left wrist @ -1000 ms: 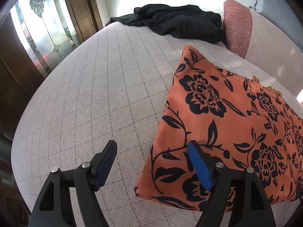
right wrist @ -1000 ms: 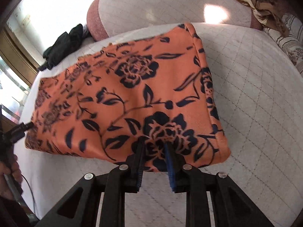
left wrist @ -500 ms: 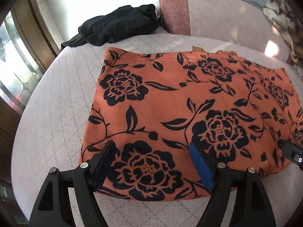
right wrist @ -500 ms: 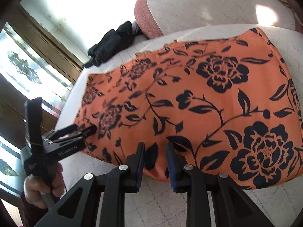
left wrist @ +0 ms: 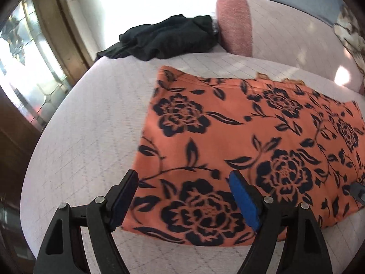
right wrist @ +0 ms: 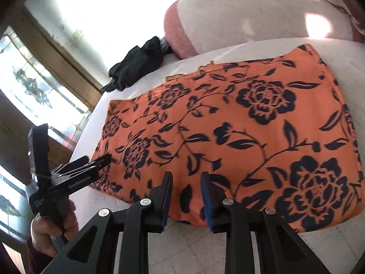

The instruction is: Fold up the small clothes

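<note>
Here, the orange garment with black flower print (left wrist: 239, 137) is lying flat on the pale quilted bed (left wrist: 91, 137). The left gripper (left wrist: 182, 196) is hovering over its near edge, fingers spread wide apart. The right gripper (right wrist: 186, 196) is holding its fingers narrowly apart, gripping nothing. A crumpled black cloth (left wrist: 168, 37) is sitting well behind.

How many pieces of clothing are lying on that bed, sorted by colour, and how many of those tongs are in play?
Orange floral garment: 1
Black garment: 1
Tongs: 2, left tongs and right tongs
Total: 4 things, 2 clothes and 2 tongs. Both tongs are open over the near edge of the orange piece, gripping nothing.
</note>
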`<action>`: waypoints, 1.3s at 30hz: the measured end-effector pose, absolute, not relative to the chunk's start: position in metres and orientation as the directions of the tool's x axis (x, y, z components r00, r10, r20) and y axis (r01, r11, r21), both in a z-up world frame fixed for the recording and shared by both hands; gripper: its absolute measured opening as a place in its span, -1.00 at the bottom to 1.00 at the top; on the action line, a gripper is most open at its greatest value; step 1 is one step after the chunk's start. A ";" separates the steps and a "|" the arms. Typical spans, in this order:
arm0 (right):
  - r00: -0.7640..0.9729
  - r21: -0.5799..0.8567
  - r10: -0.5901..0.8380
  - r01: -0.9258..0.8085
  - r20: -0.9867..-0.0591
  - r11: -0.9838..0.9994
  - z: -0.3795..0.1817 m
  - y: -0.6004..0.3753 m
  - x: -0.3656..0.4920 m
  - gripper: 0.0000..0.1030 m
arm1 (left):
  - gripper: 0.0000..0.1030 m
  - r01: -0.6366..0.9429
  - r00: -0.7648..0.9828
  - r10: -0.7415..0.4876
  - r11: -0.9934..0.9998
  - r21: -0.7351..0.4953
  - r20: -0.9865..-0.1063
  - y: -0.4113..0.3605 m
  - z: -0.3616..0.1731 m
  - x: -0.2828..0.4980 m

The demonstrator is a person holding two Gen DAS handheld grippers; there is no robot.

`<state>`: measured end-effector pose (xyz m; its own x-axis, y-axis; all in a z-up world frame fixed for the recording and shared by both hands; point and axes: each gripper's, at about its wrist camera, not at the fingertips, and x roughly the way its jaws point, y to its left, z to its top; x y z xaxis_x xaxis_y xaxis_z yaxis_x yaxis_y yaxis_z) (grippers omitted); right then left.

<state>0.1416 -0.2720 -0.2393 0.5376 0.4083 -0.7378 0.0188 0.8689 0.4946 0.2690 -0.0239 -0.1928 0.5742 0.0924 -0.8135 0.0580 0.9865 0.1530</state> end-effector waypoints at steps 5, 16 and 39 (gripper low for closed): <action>0.497 0.481 0.365 0.124 -0.787 0.868 -0.256 -0.292 0.144 -0.45 | 0.62 -0.018 0.463 0.100 0.994 0.103 -0.881 0.009 -0.218 0.281; 0.459 0.403 0.264 0.238 -0.848 0.883 -0.249 -0.317 0.126 -0.37 | 0.61 -0.039 0.431 0.151 0.988 0.149 -0.890 0.033 -0.212 0.254; 0.579 0.737 0.478 0.376 -0.660 0.562 -0.245 -0.382 0.076 0.48 | 0.61 -0.104 0.390 -0.378 0.888 -0.448 -0.840 0.066 -0.219 0.209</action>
